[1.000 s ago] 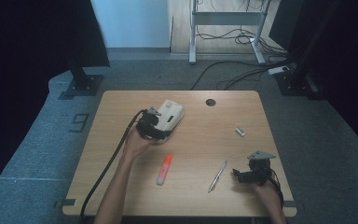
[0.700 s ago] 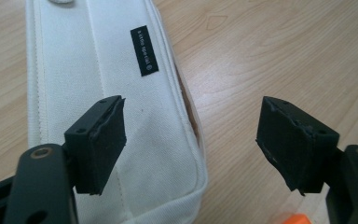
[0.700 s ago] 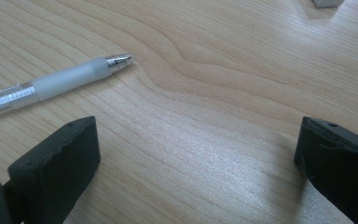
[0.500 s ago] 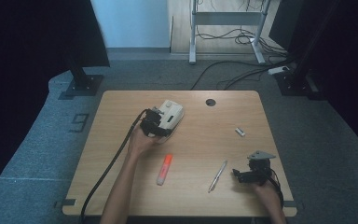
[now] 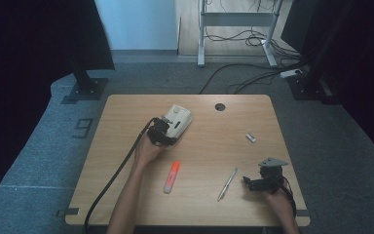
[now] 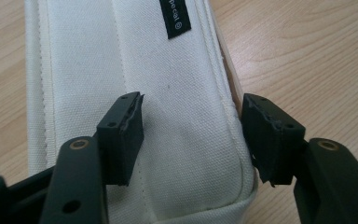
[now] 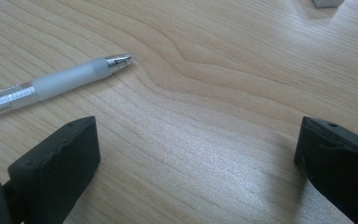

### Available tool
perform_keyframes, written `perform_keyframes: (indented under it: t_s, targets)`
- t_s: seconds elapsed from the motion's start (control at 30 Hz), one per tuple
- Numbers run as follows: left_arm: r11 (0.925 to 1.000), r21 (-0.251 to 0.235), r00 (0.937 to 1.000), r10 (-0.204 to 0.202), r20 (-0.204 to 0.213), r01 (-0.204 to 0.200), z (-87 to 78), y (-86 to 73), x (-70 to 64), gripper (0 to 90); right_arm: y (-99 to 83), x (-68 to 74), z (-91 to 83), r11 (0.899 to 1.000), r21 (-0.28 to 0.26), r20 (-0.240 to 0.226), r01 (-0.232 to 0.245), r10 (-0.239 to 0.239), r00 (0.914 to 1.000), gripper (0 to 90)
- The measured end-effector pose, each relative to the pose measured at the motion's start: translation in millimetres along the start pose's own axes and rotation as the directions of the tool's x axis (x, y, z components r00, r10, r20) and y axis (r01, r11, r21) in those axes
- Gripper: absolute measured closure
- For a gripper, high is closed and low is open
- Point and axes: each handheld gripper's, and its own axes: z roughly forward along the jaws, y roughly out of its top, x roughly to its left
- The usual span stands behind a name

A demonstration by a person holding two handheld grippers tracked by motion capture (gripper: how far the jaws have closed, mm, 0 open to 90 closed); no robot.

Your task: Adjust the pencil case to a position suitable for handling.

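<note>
A white fabric pouch (image 5: 179, 118) with a black label lies on the wooden table (image 5: 209, 146), left of its middle. My left gripper (image 5: 162, 132) sits at the pouch's near end. In the left gripper view the pouch (image 6: 168, 84) lies between the jaws of the left gripper (image 6: 193, 135), which stand open: one over the cloth, the other beside the seam edge. My right gripper (image 5: 247, 183) rests near the front right, open over bare wood. In the right gripper view the right gripper (image 7: 196, 163) has a clear pen (image 7: 51, 84) lying just off to its left.
An orange highlighter (image 5: 172, 176) and the pen (image 5: 227, 184) lie near the front edge between the hands. A small white block (image 5: 251, 138) sits to the right, and a dark cable hole (image 5: 219, 107) at the back. The left gripper's cable trails off the front left.
The left hand has edged slightly closer to the pouch's end. The right gripper, pen and highlighter have stayed where they were.
</note>
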Motion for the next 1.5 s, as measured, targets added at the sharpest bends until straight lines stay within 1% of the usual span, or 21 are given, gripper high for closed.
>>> perform_keyframes:
  t_s: [0.03,0.07,0.1,0.23,0.43,0.6,0.73,0.97,1.07,1.1,1.2,1.27,1.3,1.37,1.43,1.5]
  targets:
    - [1.0,0.002,0.9999,0.006,-0.01,-0.006,0.1,-0.8,-1.1,42.9,0.0,0.0,0.0,1.0,0.0,0.0,0.0,0.0,1.0,0.0]
    - [0.9999,0.002,0.9999,0.011,-0.011,-0.011,0.0,-1.7,-1.8,43.6,0.0,0.0,0.0,1.0,0.0,0.0,0.0,0.0,1.0,0.0]
    - [1.0,-0.004,0.9999,0.008,-0.01,-0.008,-0.2,-2.6,-2.3,44.2,0.0,0.0,0.0,1.0,0.0,0.0,0.0,0.0,1.0,0.0]
    - [1.0,0.001,0.9999,0.009,0.013,-0.009,-4.0,-6.8,-0.8,45.5,0.0,0.0,0.0,1.0,0.0,0.0,0.0,0.0,1.0,0.0]
    - [0.9997,-0.022,0.9992,-0.012,0.039,0.013,-10.8,-18.8,0.2,45.9,0.0,0.0,0.0,1.0,0.0,0.0,0.0,0.0,1.0,0.0]
    - [0.9991,-0.04,0.9992,-0.011,0.04,0.012,-17.5,-31.4,-2.3,45.7,0.0,0.0,0.0,1.0,0.0,0.0,0.0,0.0,1.0,0.0]
    - [0.9983,-0.056,0.9985,-0.013,0.054,0.016,-23.9,-43.1,-2.0,45.4,0.0,0.1,0.0,1.0,0.0,0.0,0.0,0.0,1.0,0.0]
    - [0.9983,-0.055,0.9985,-0.014,0.053,0.017,-35.2,-59.4,-3.9,43.8,0.0,0.1,0.0,1.0,0.0,0.001,-0.001,0.001,1.0,0.0]
    - [0.9978,-0.06,0.9977,-0.025,0.064,0.029,-38.6,-64.9,-4.9,40.3,0.0,0.1,0.0,1.0,-0.001,0.001,-0.001,0.001,1.0,0.0]
    - [0.9978,-0.06,0.9978,-0.025,0.062,0.028,-39.6,-66.7,-5.7,38.8,0.0,0.0,0.0,1.0,-0.001,0.0,-0.001,0.001,1.0,0.0]
    - [0.9976,-0.064,0.999,-0.022,0.038,0.025,-42.3,-72.4,-10.4,36.8,0.0,0.1,0.0,1.0,-0.001,0.001,-0.001,0.001,1.0,0.0]
    - [0.9979,-0.063,0.9997,-0.012,0.021,0.013,-44.5,-76.5,-13.3,36.7,0.0,0.1,0.0,1.0,-0.001,0.001,-0.001,0.001,1.0,0.0]
    - [0.9979,-0.064,0.9999,-0.007,0.012,0.007,-45.8,-78.9,-14.4,37.2,0.0,0.1,0.0,1.0,-0.001,0.001,-0.001,0.001,1.0,0.0]
    - [0.9968,-0.08,1.0,-0.006,0.001,0.006,-48.2,-84.4,-16.3,42.7,0.0,0.1,0.0,1.0,-0.001,0.001,-0.001,0.001,1.0,0.0]
    - [0.9951,-0.095,0.9996,-0.027,0.014,0.028,-50.8,-90.4,-15.6,44.1,-0.1,0.0,-0.1,1.0,-0.002,0.001,-0.001,0.001,1.0,0.0]
    - [0.9941,-0.104,0.9994,-0.032,0.013,0.034,-52.2,-94.4,-16.4,45.6,-0.1,0.1,-0.1,1.0,-0.002,0.002,-0.002,0.002,1.0,0.2]
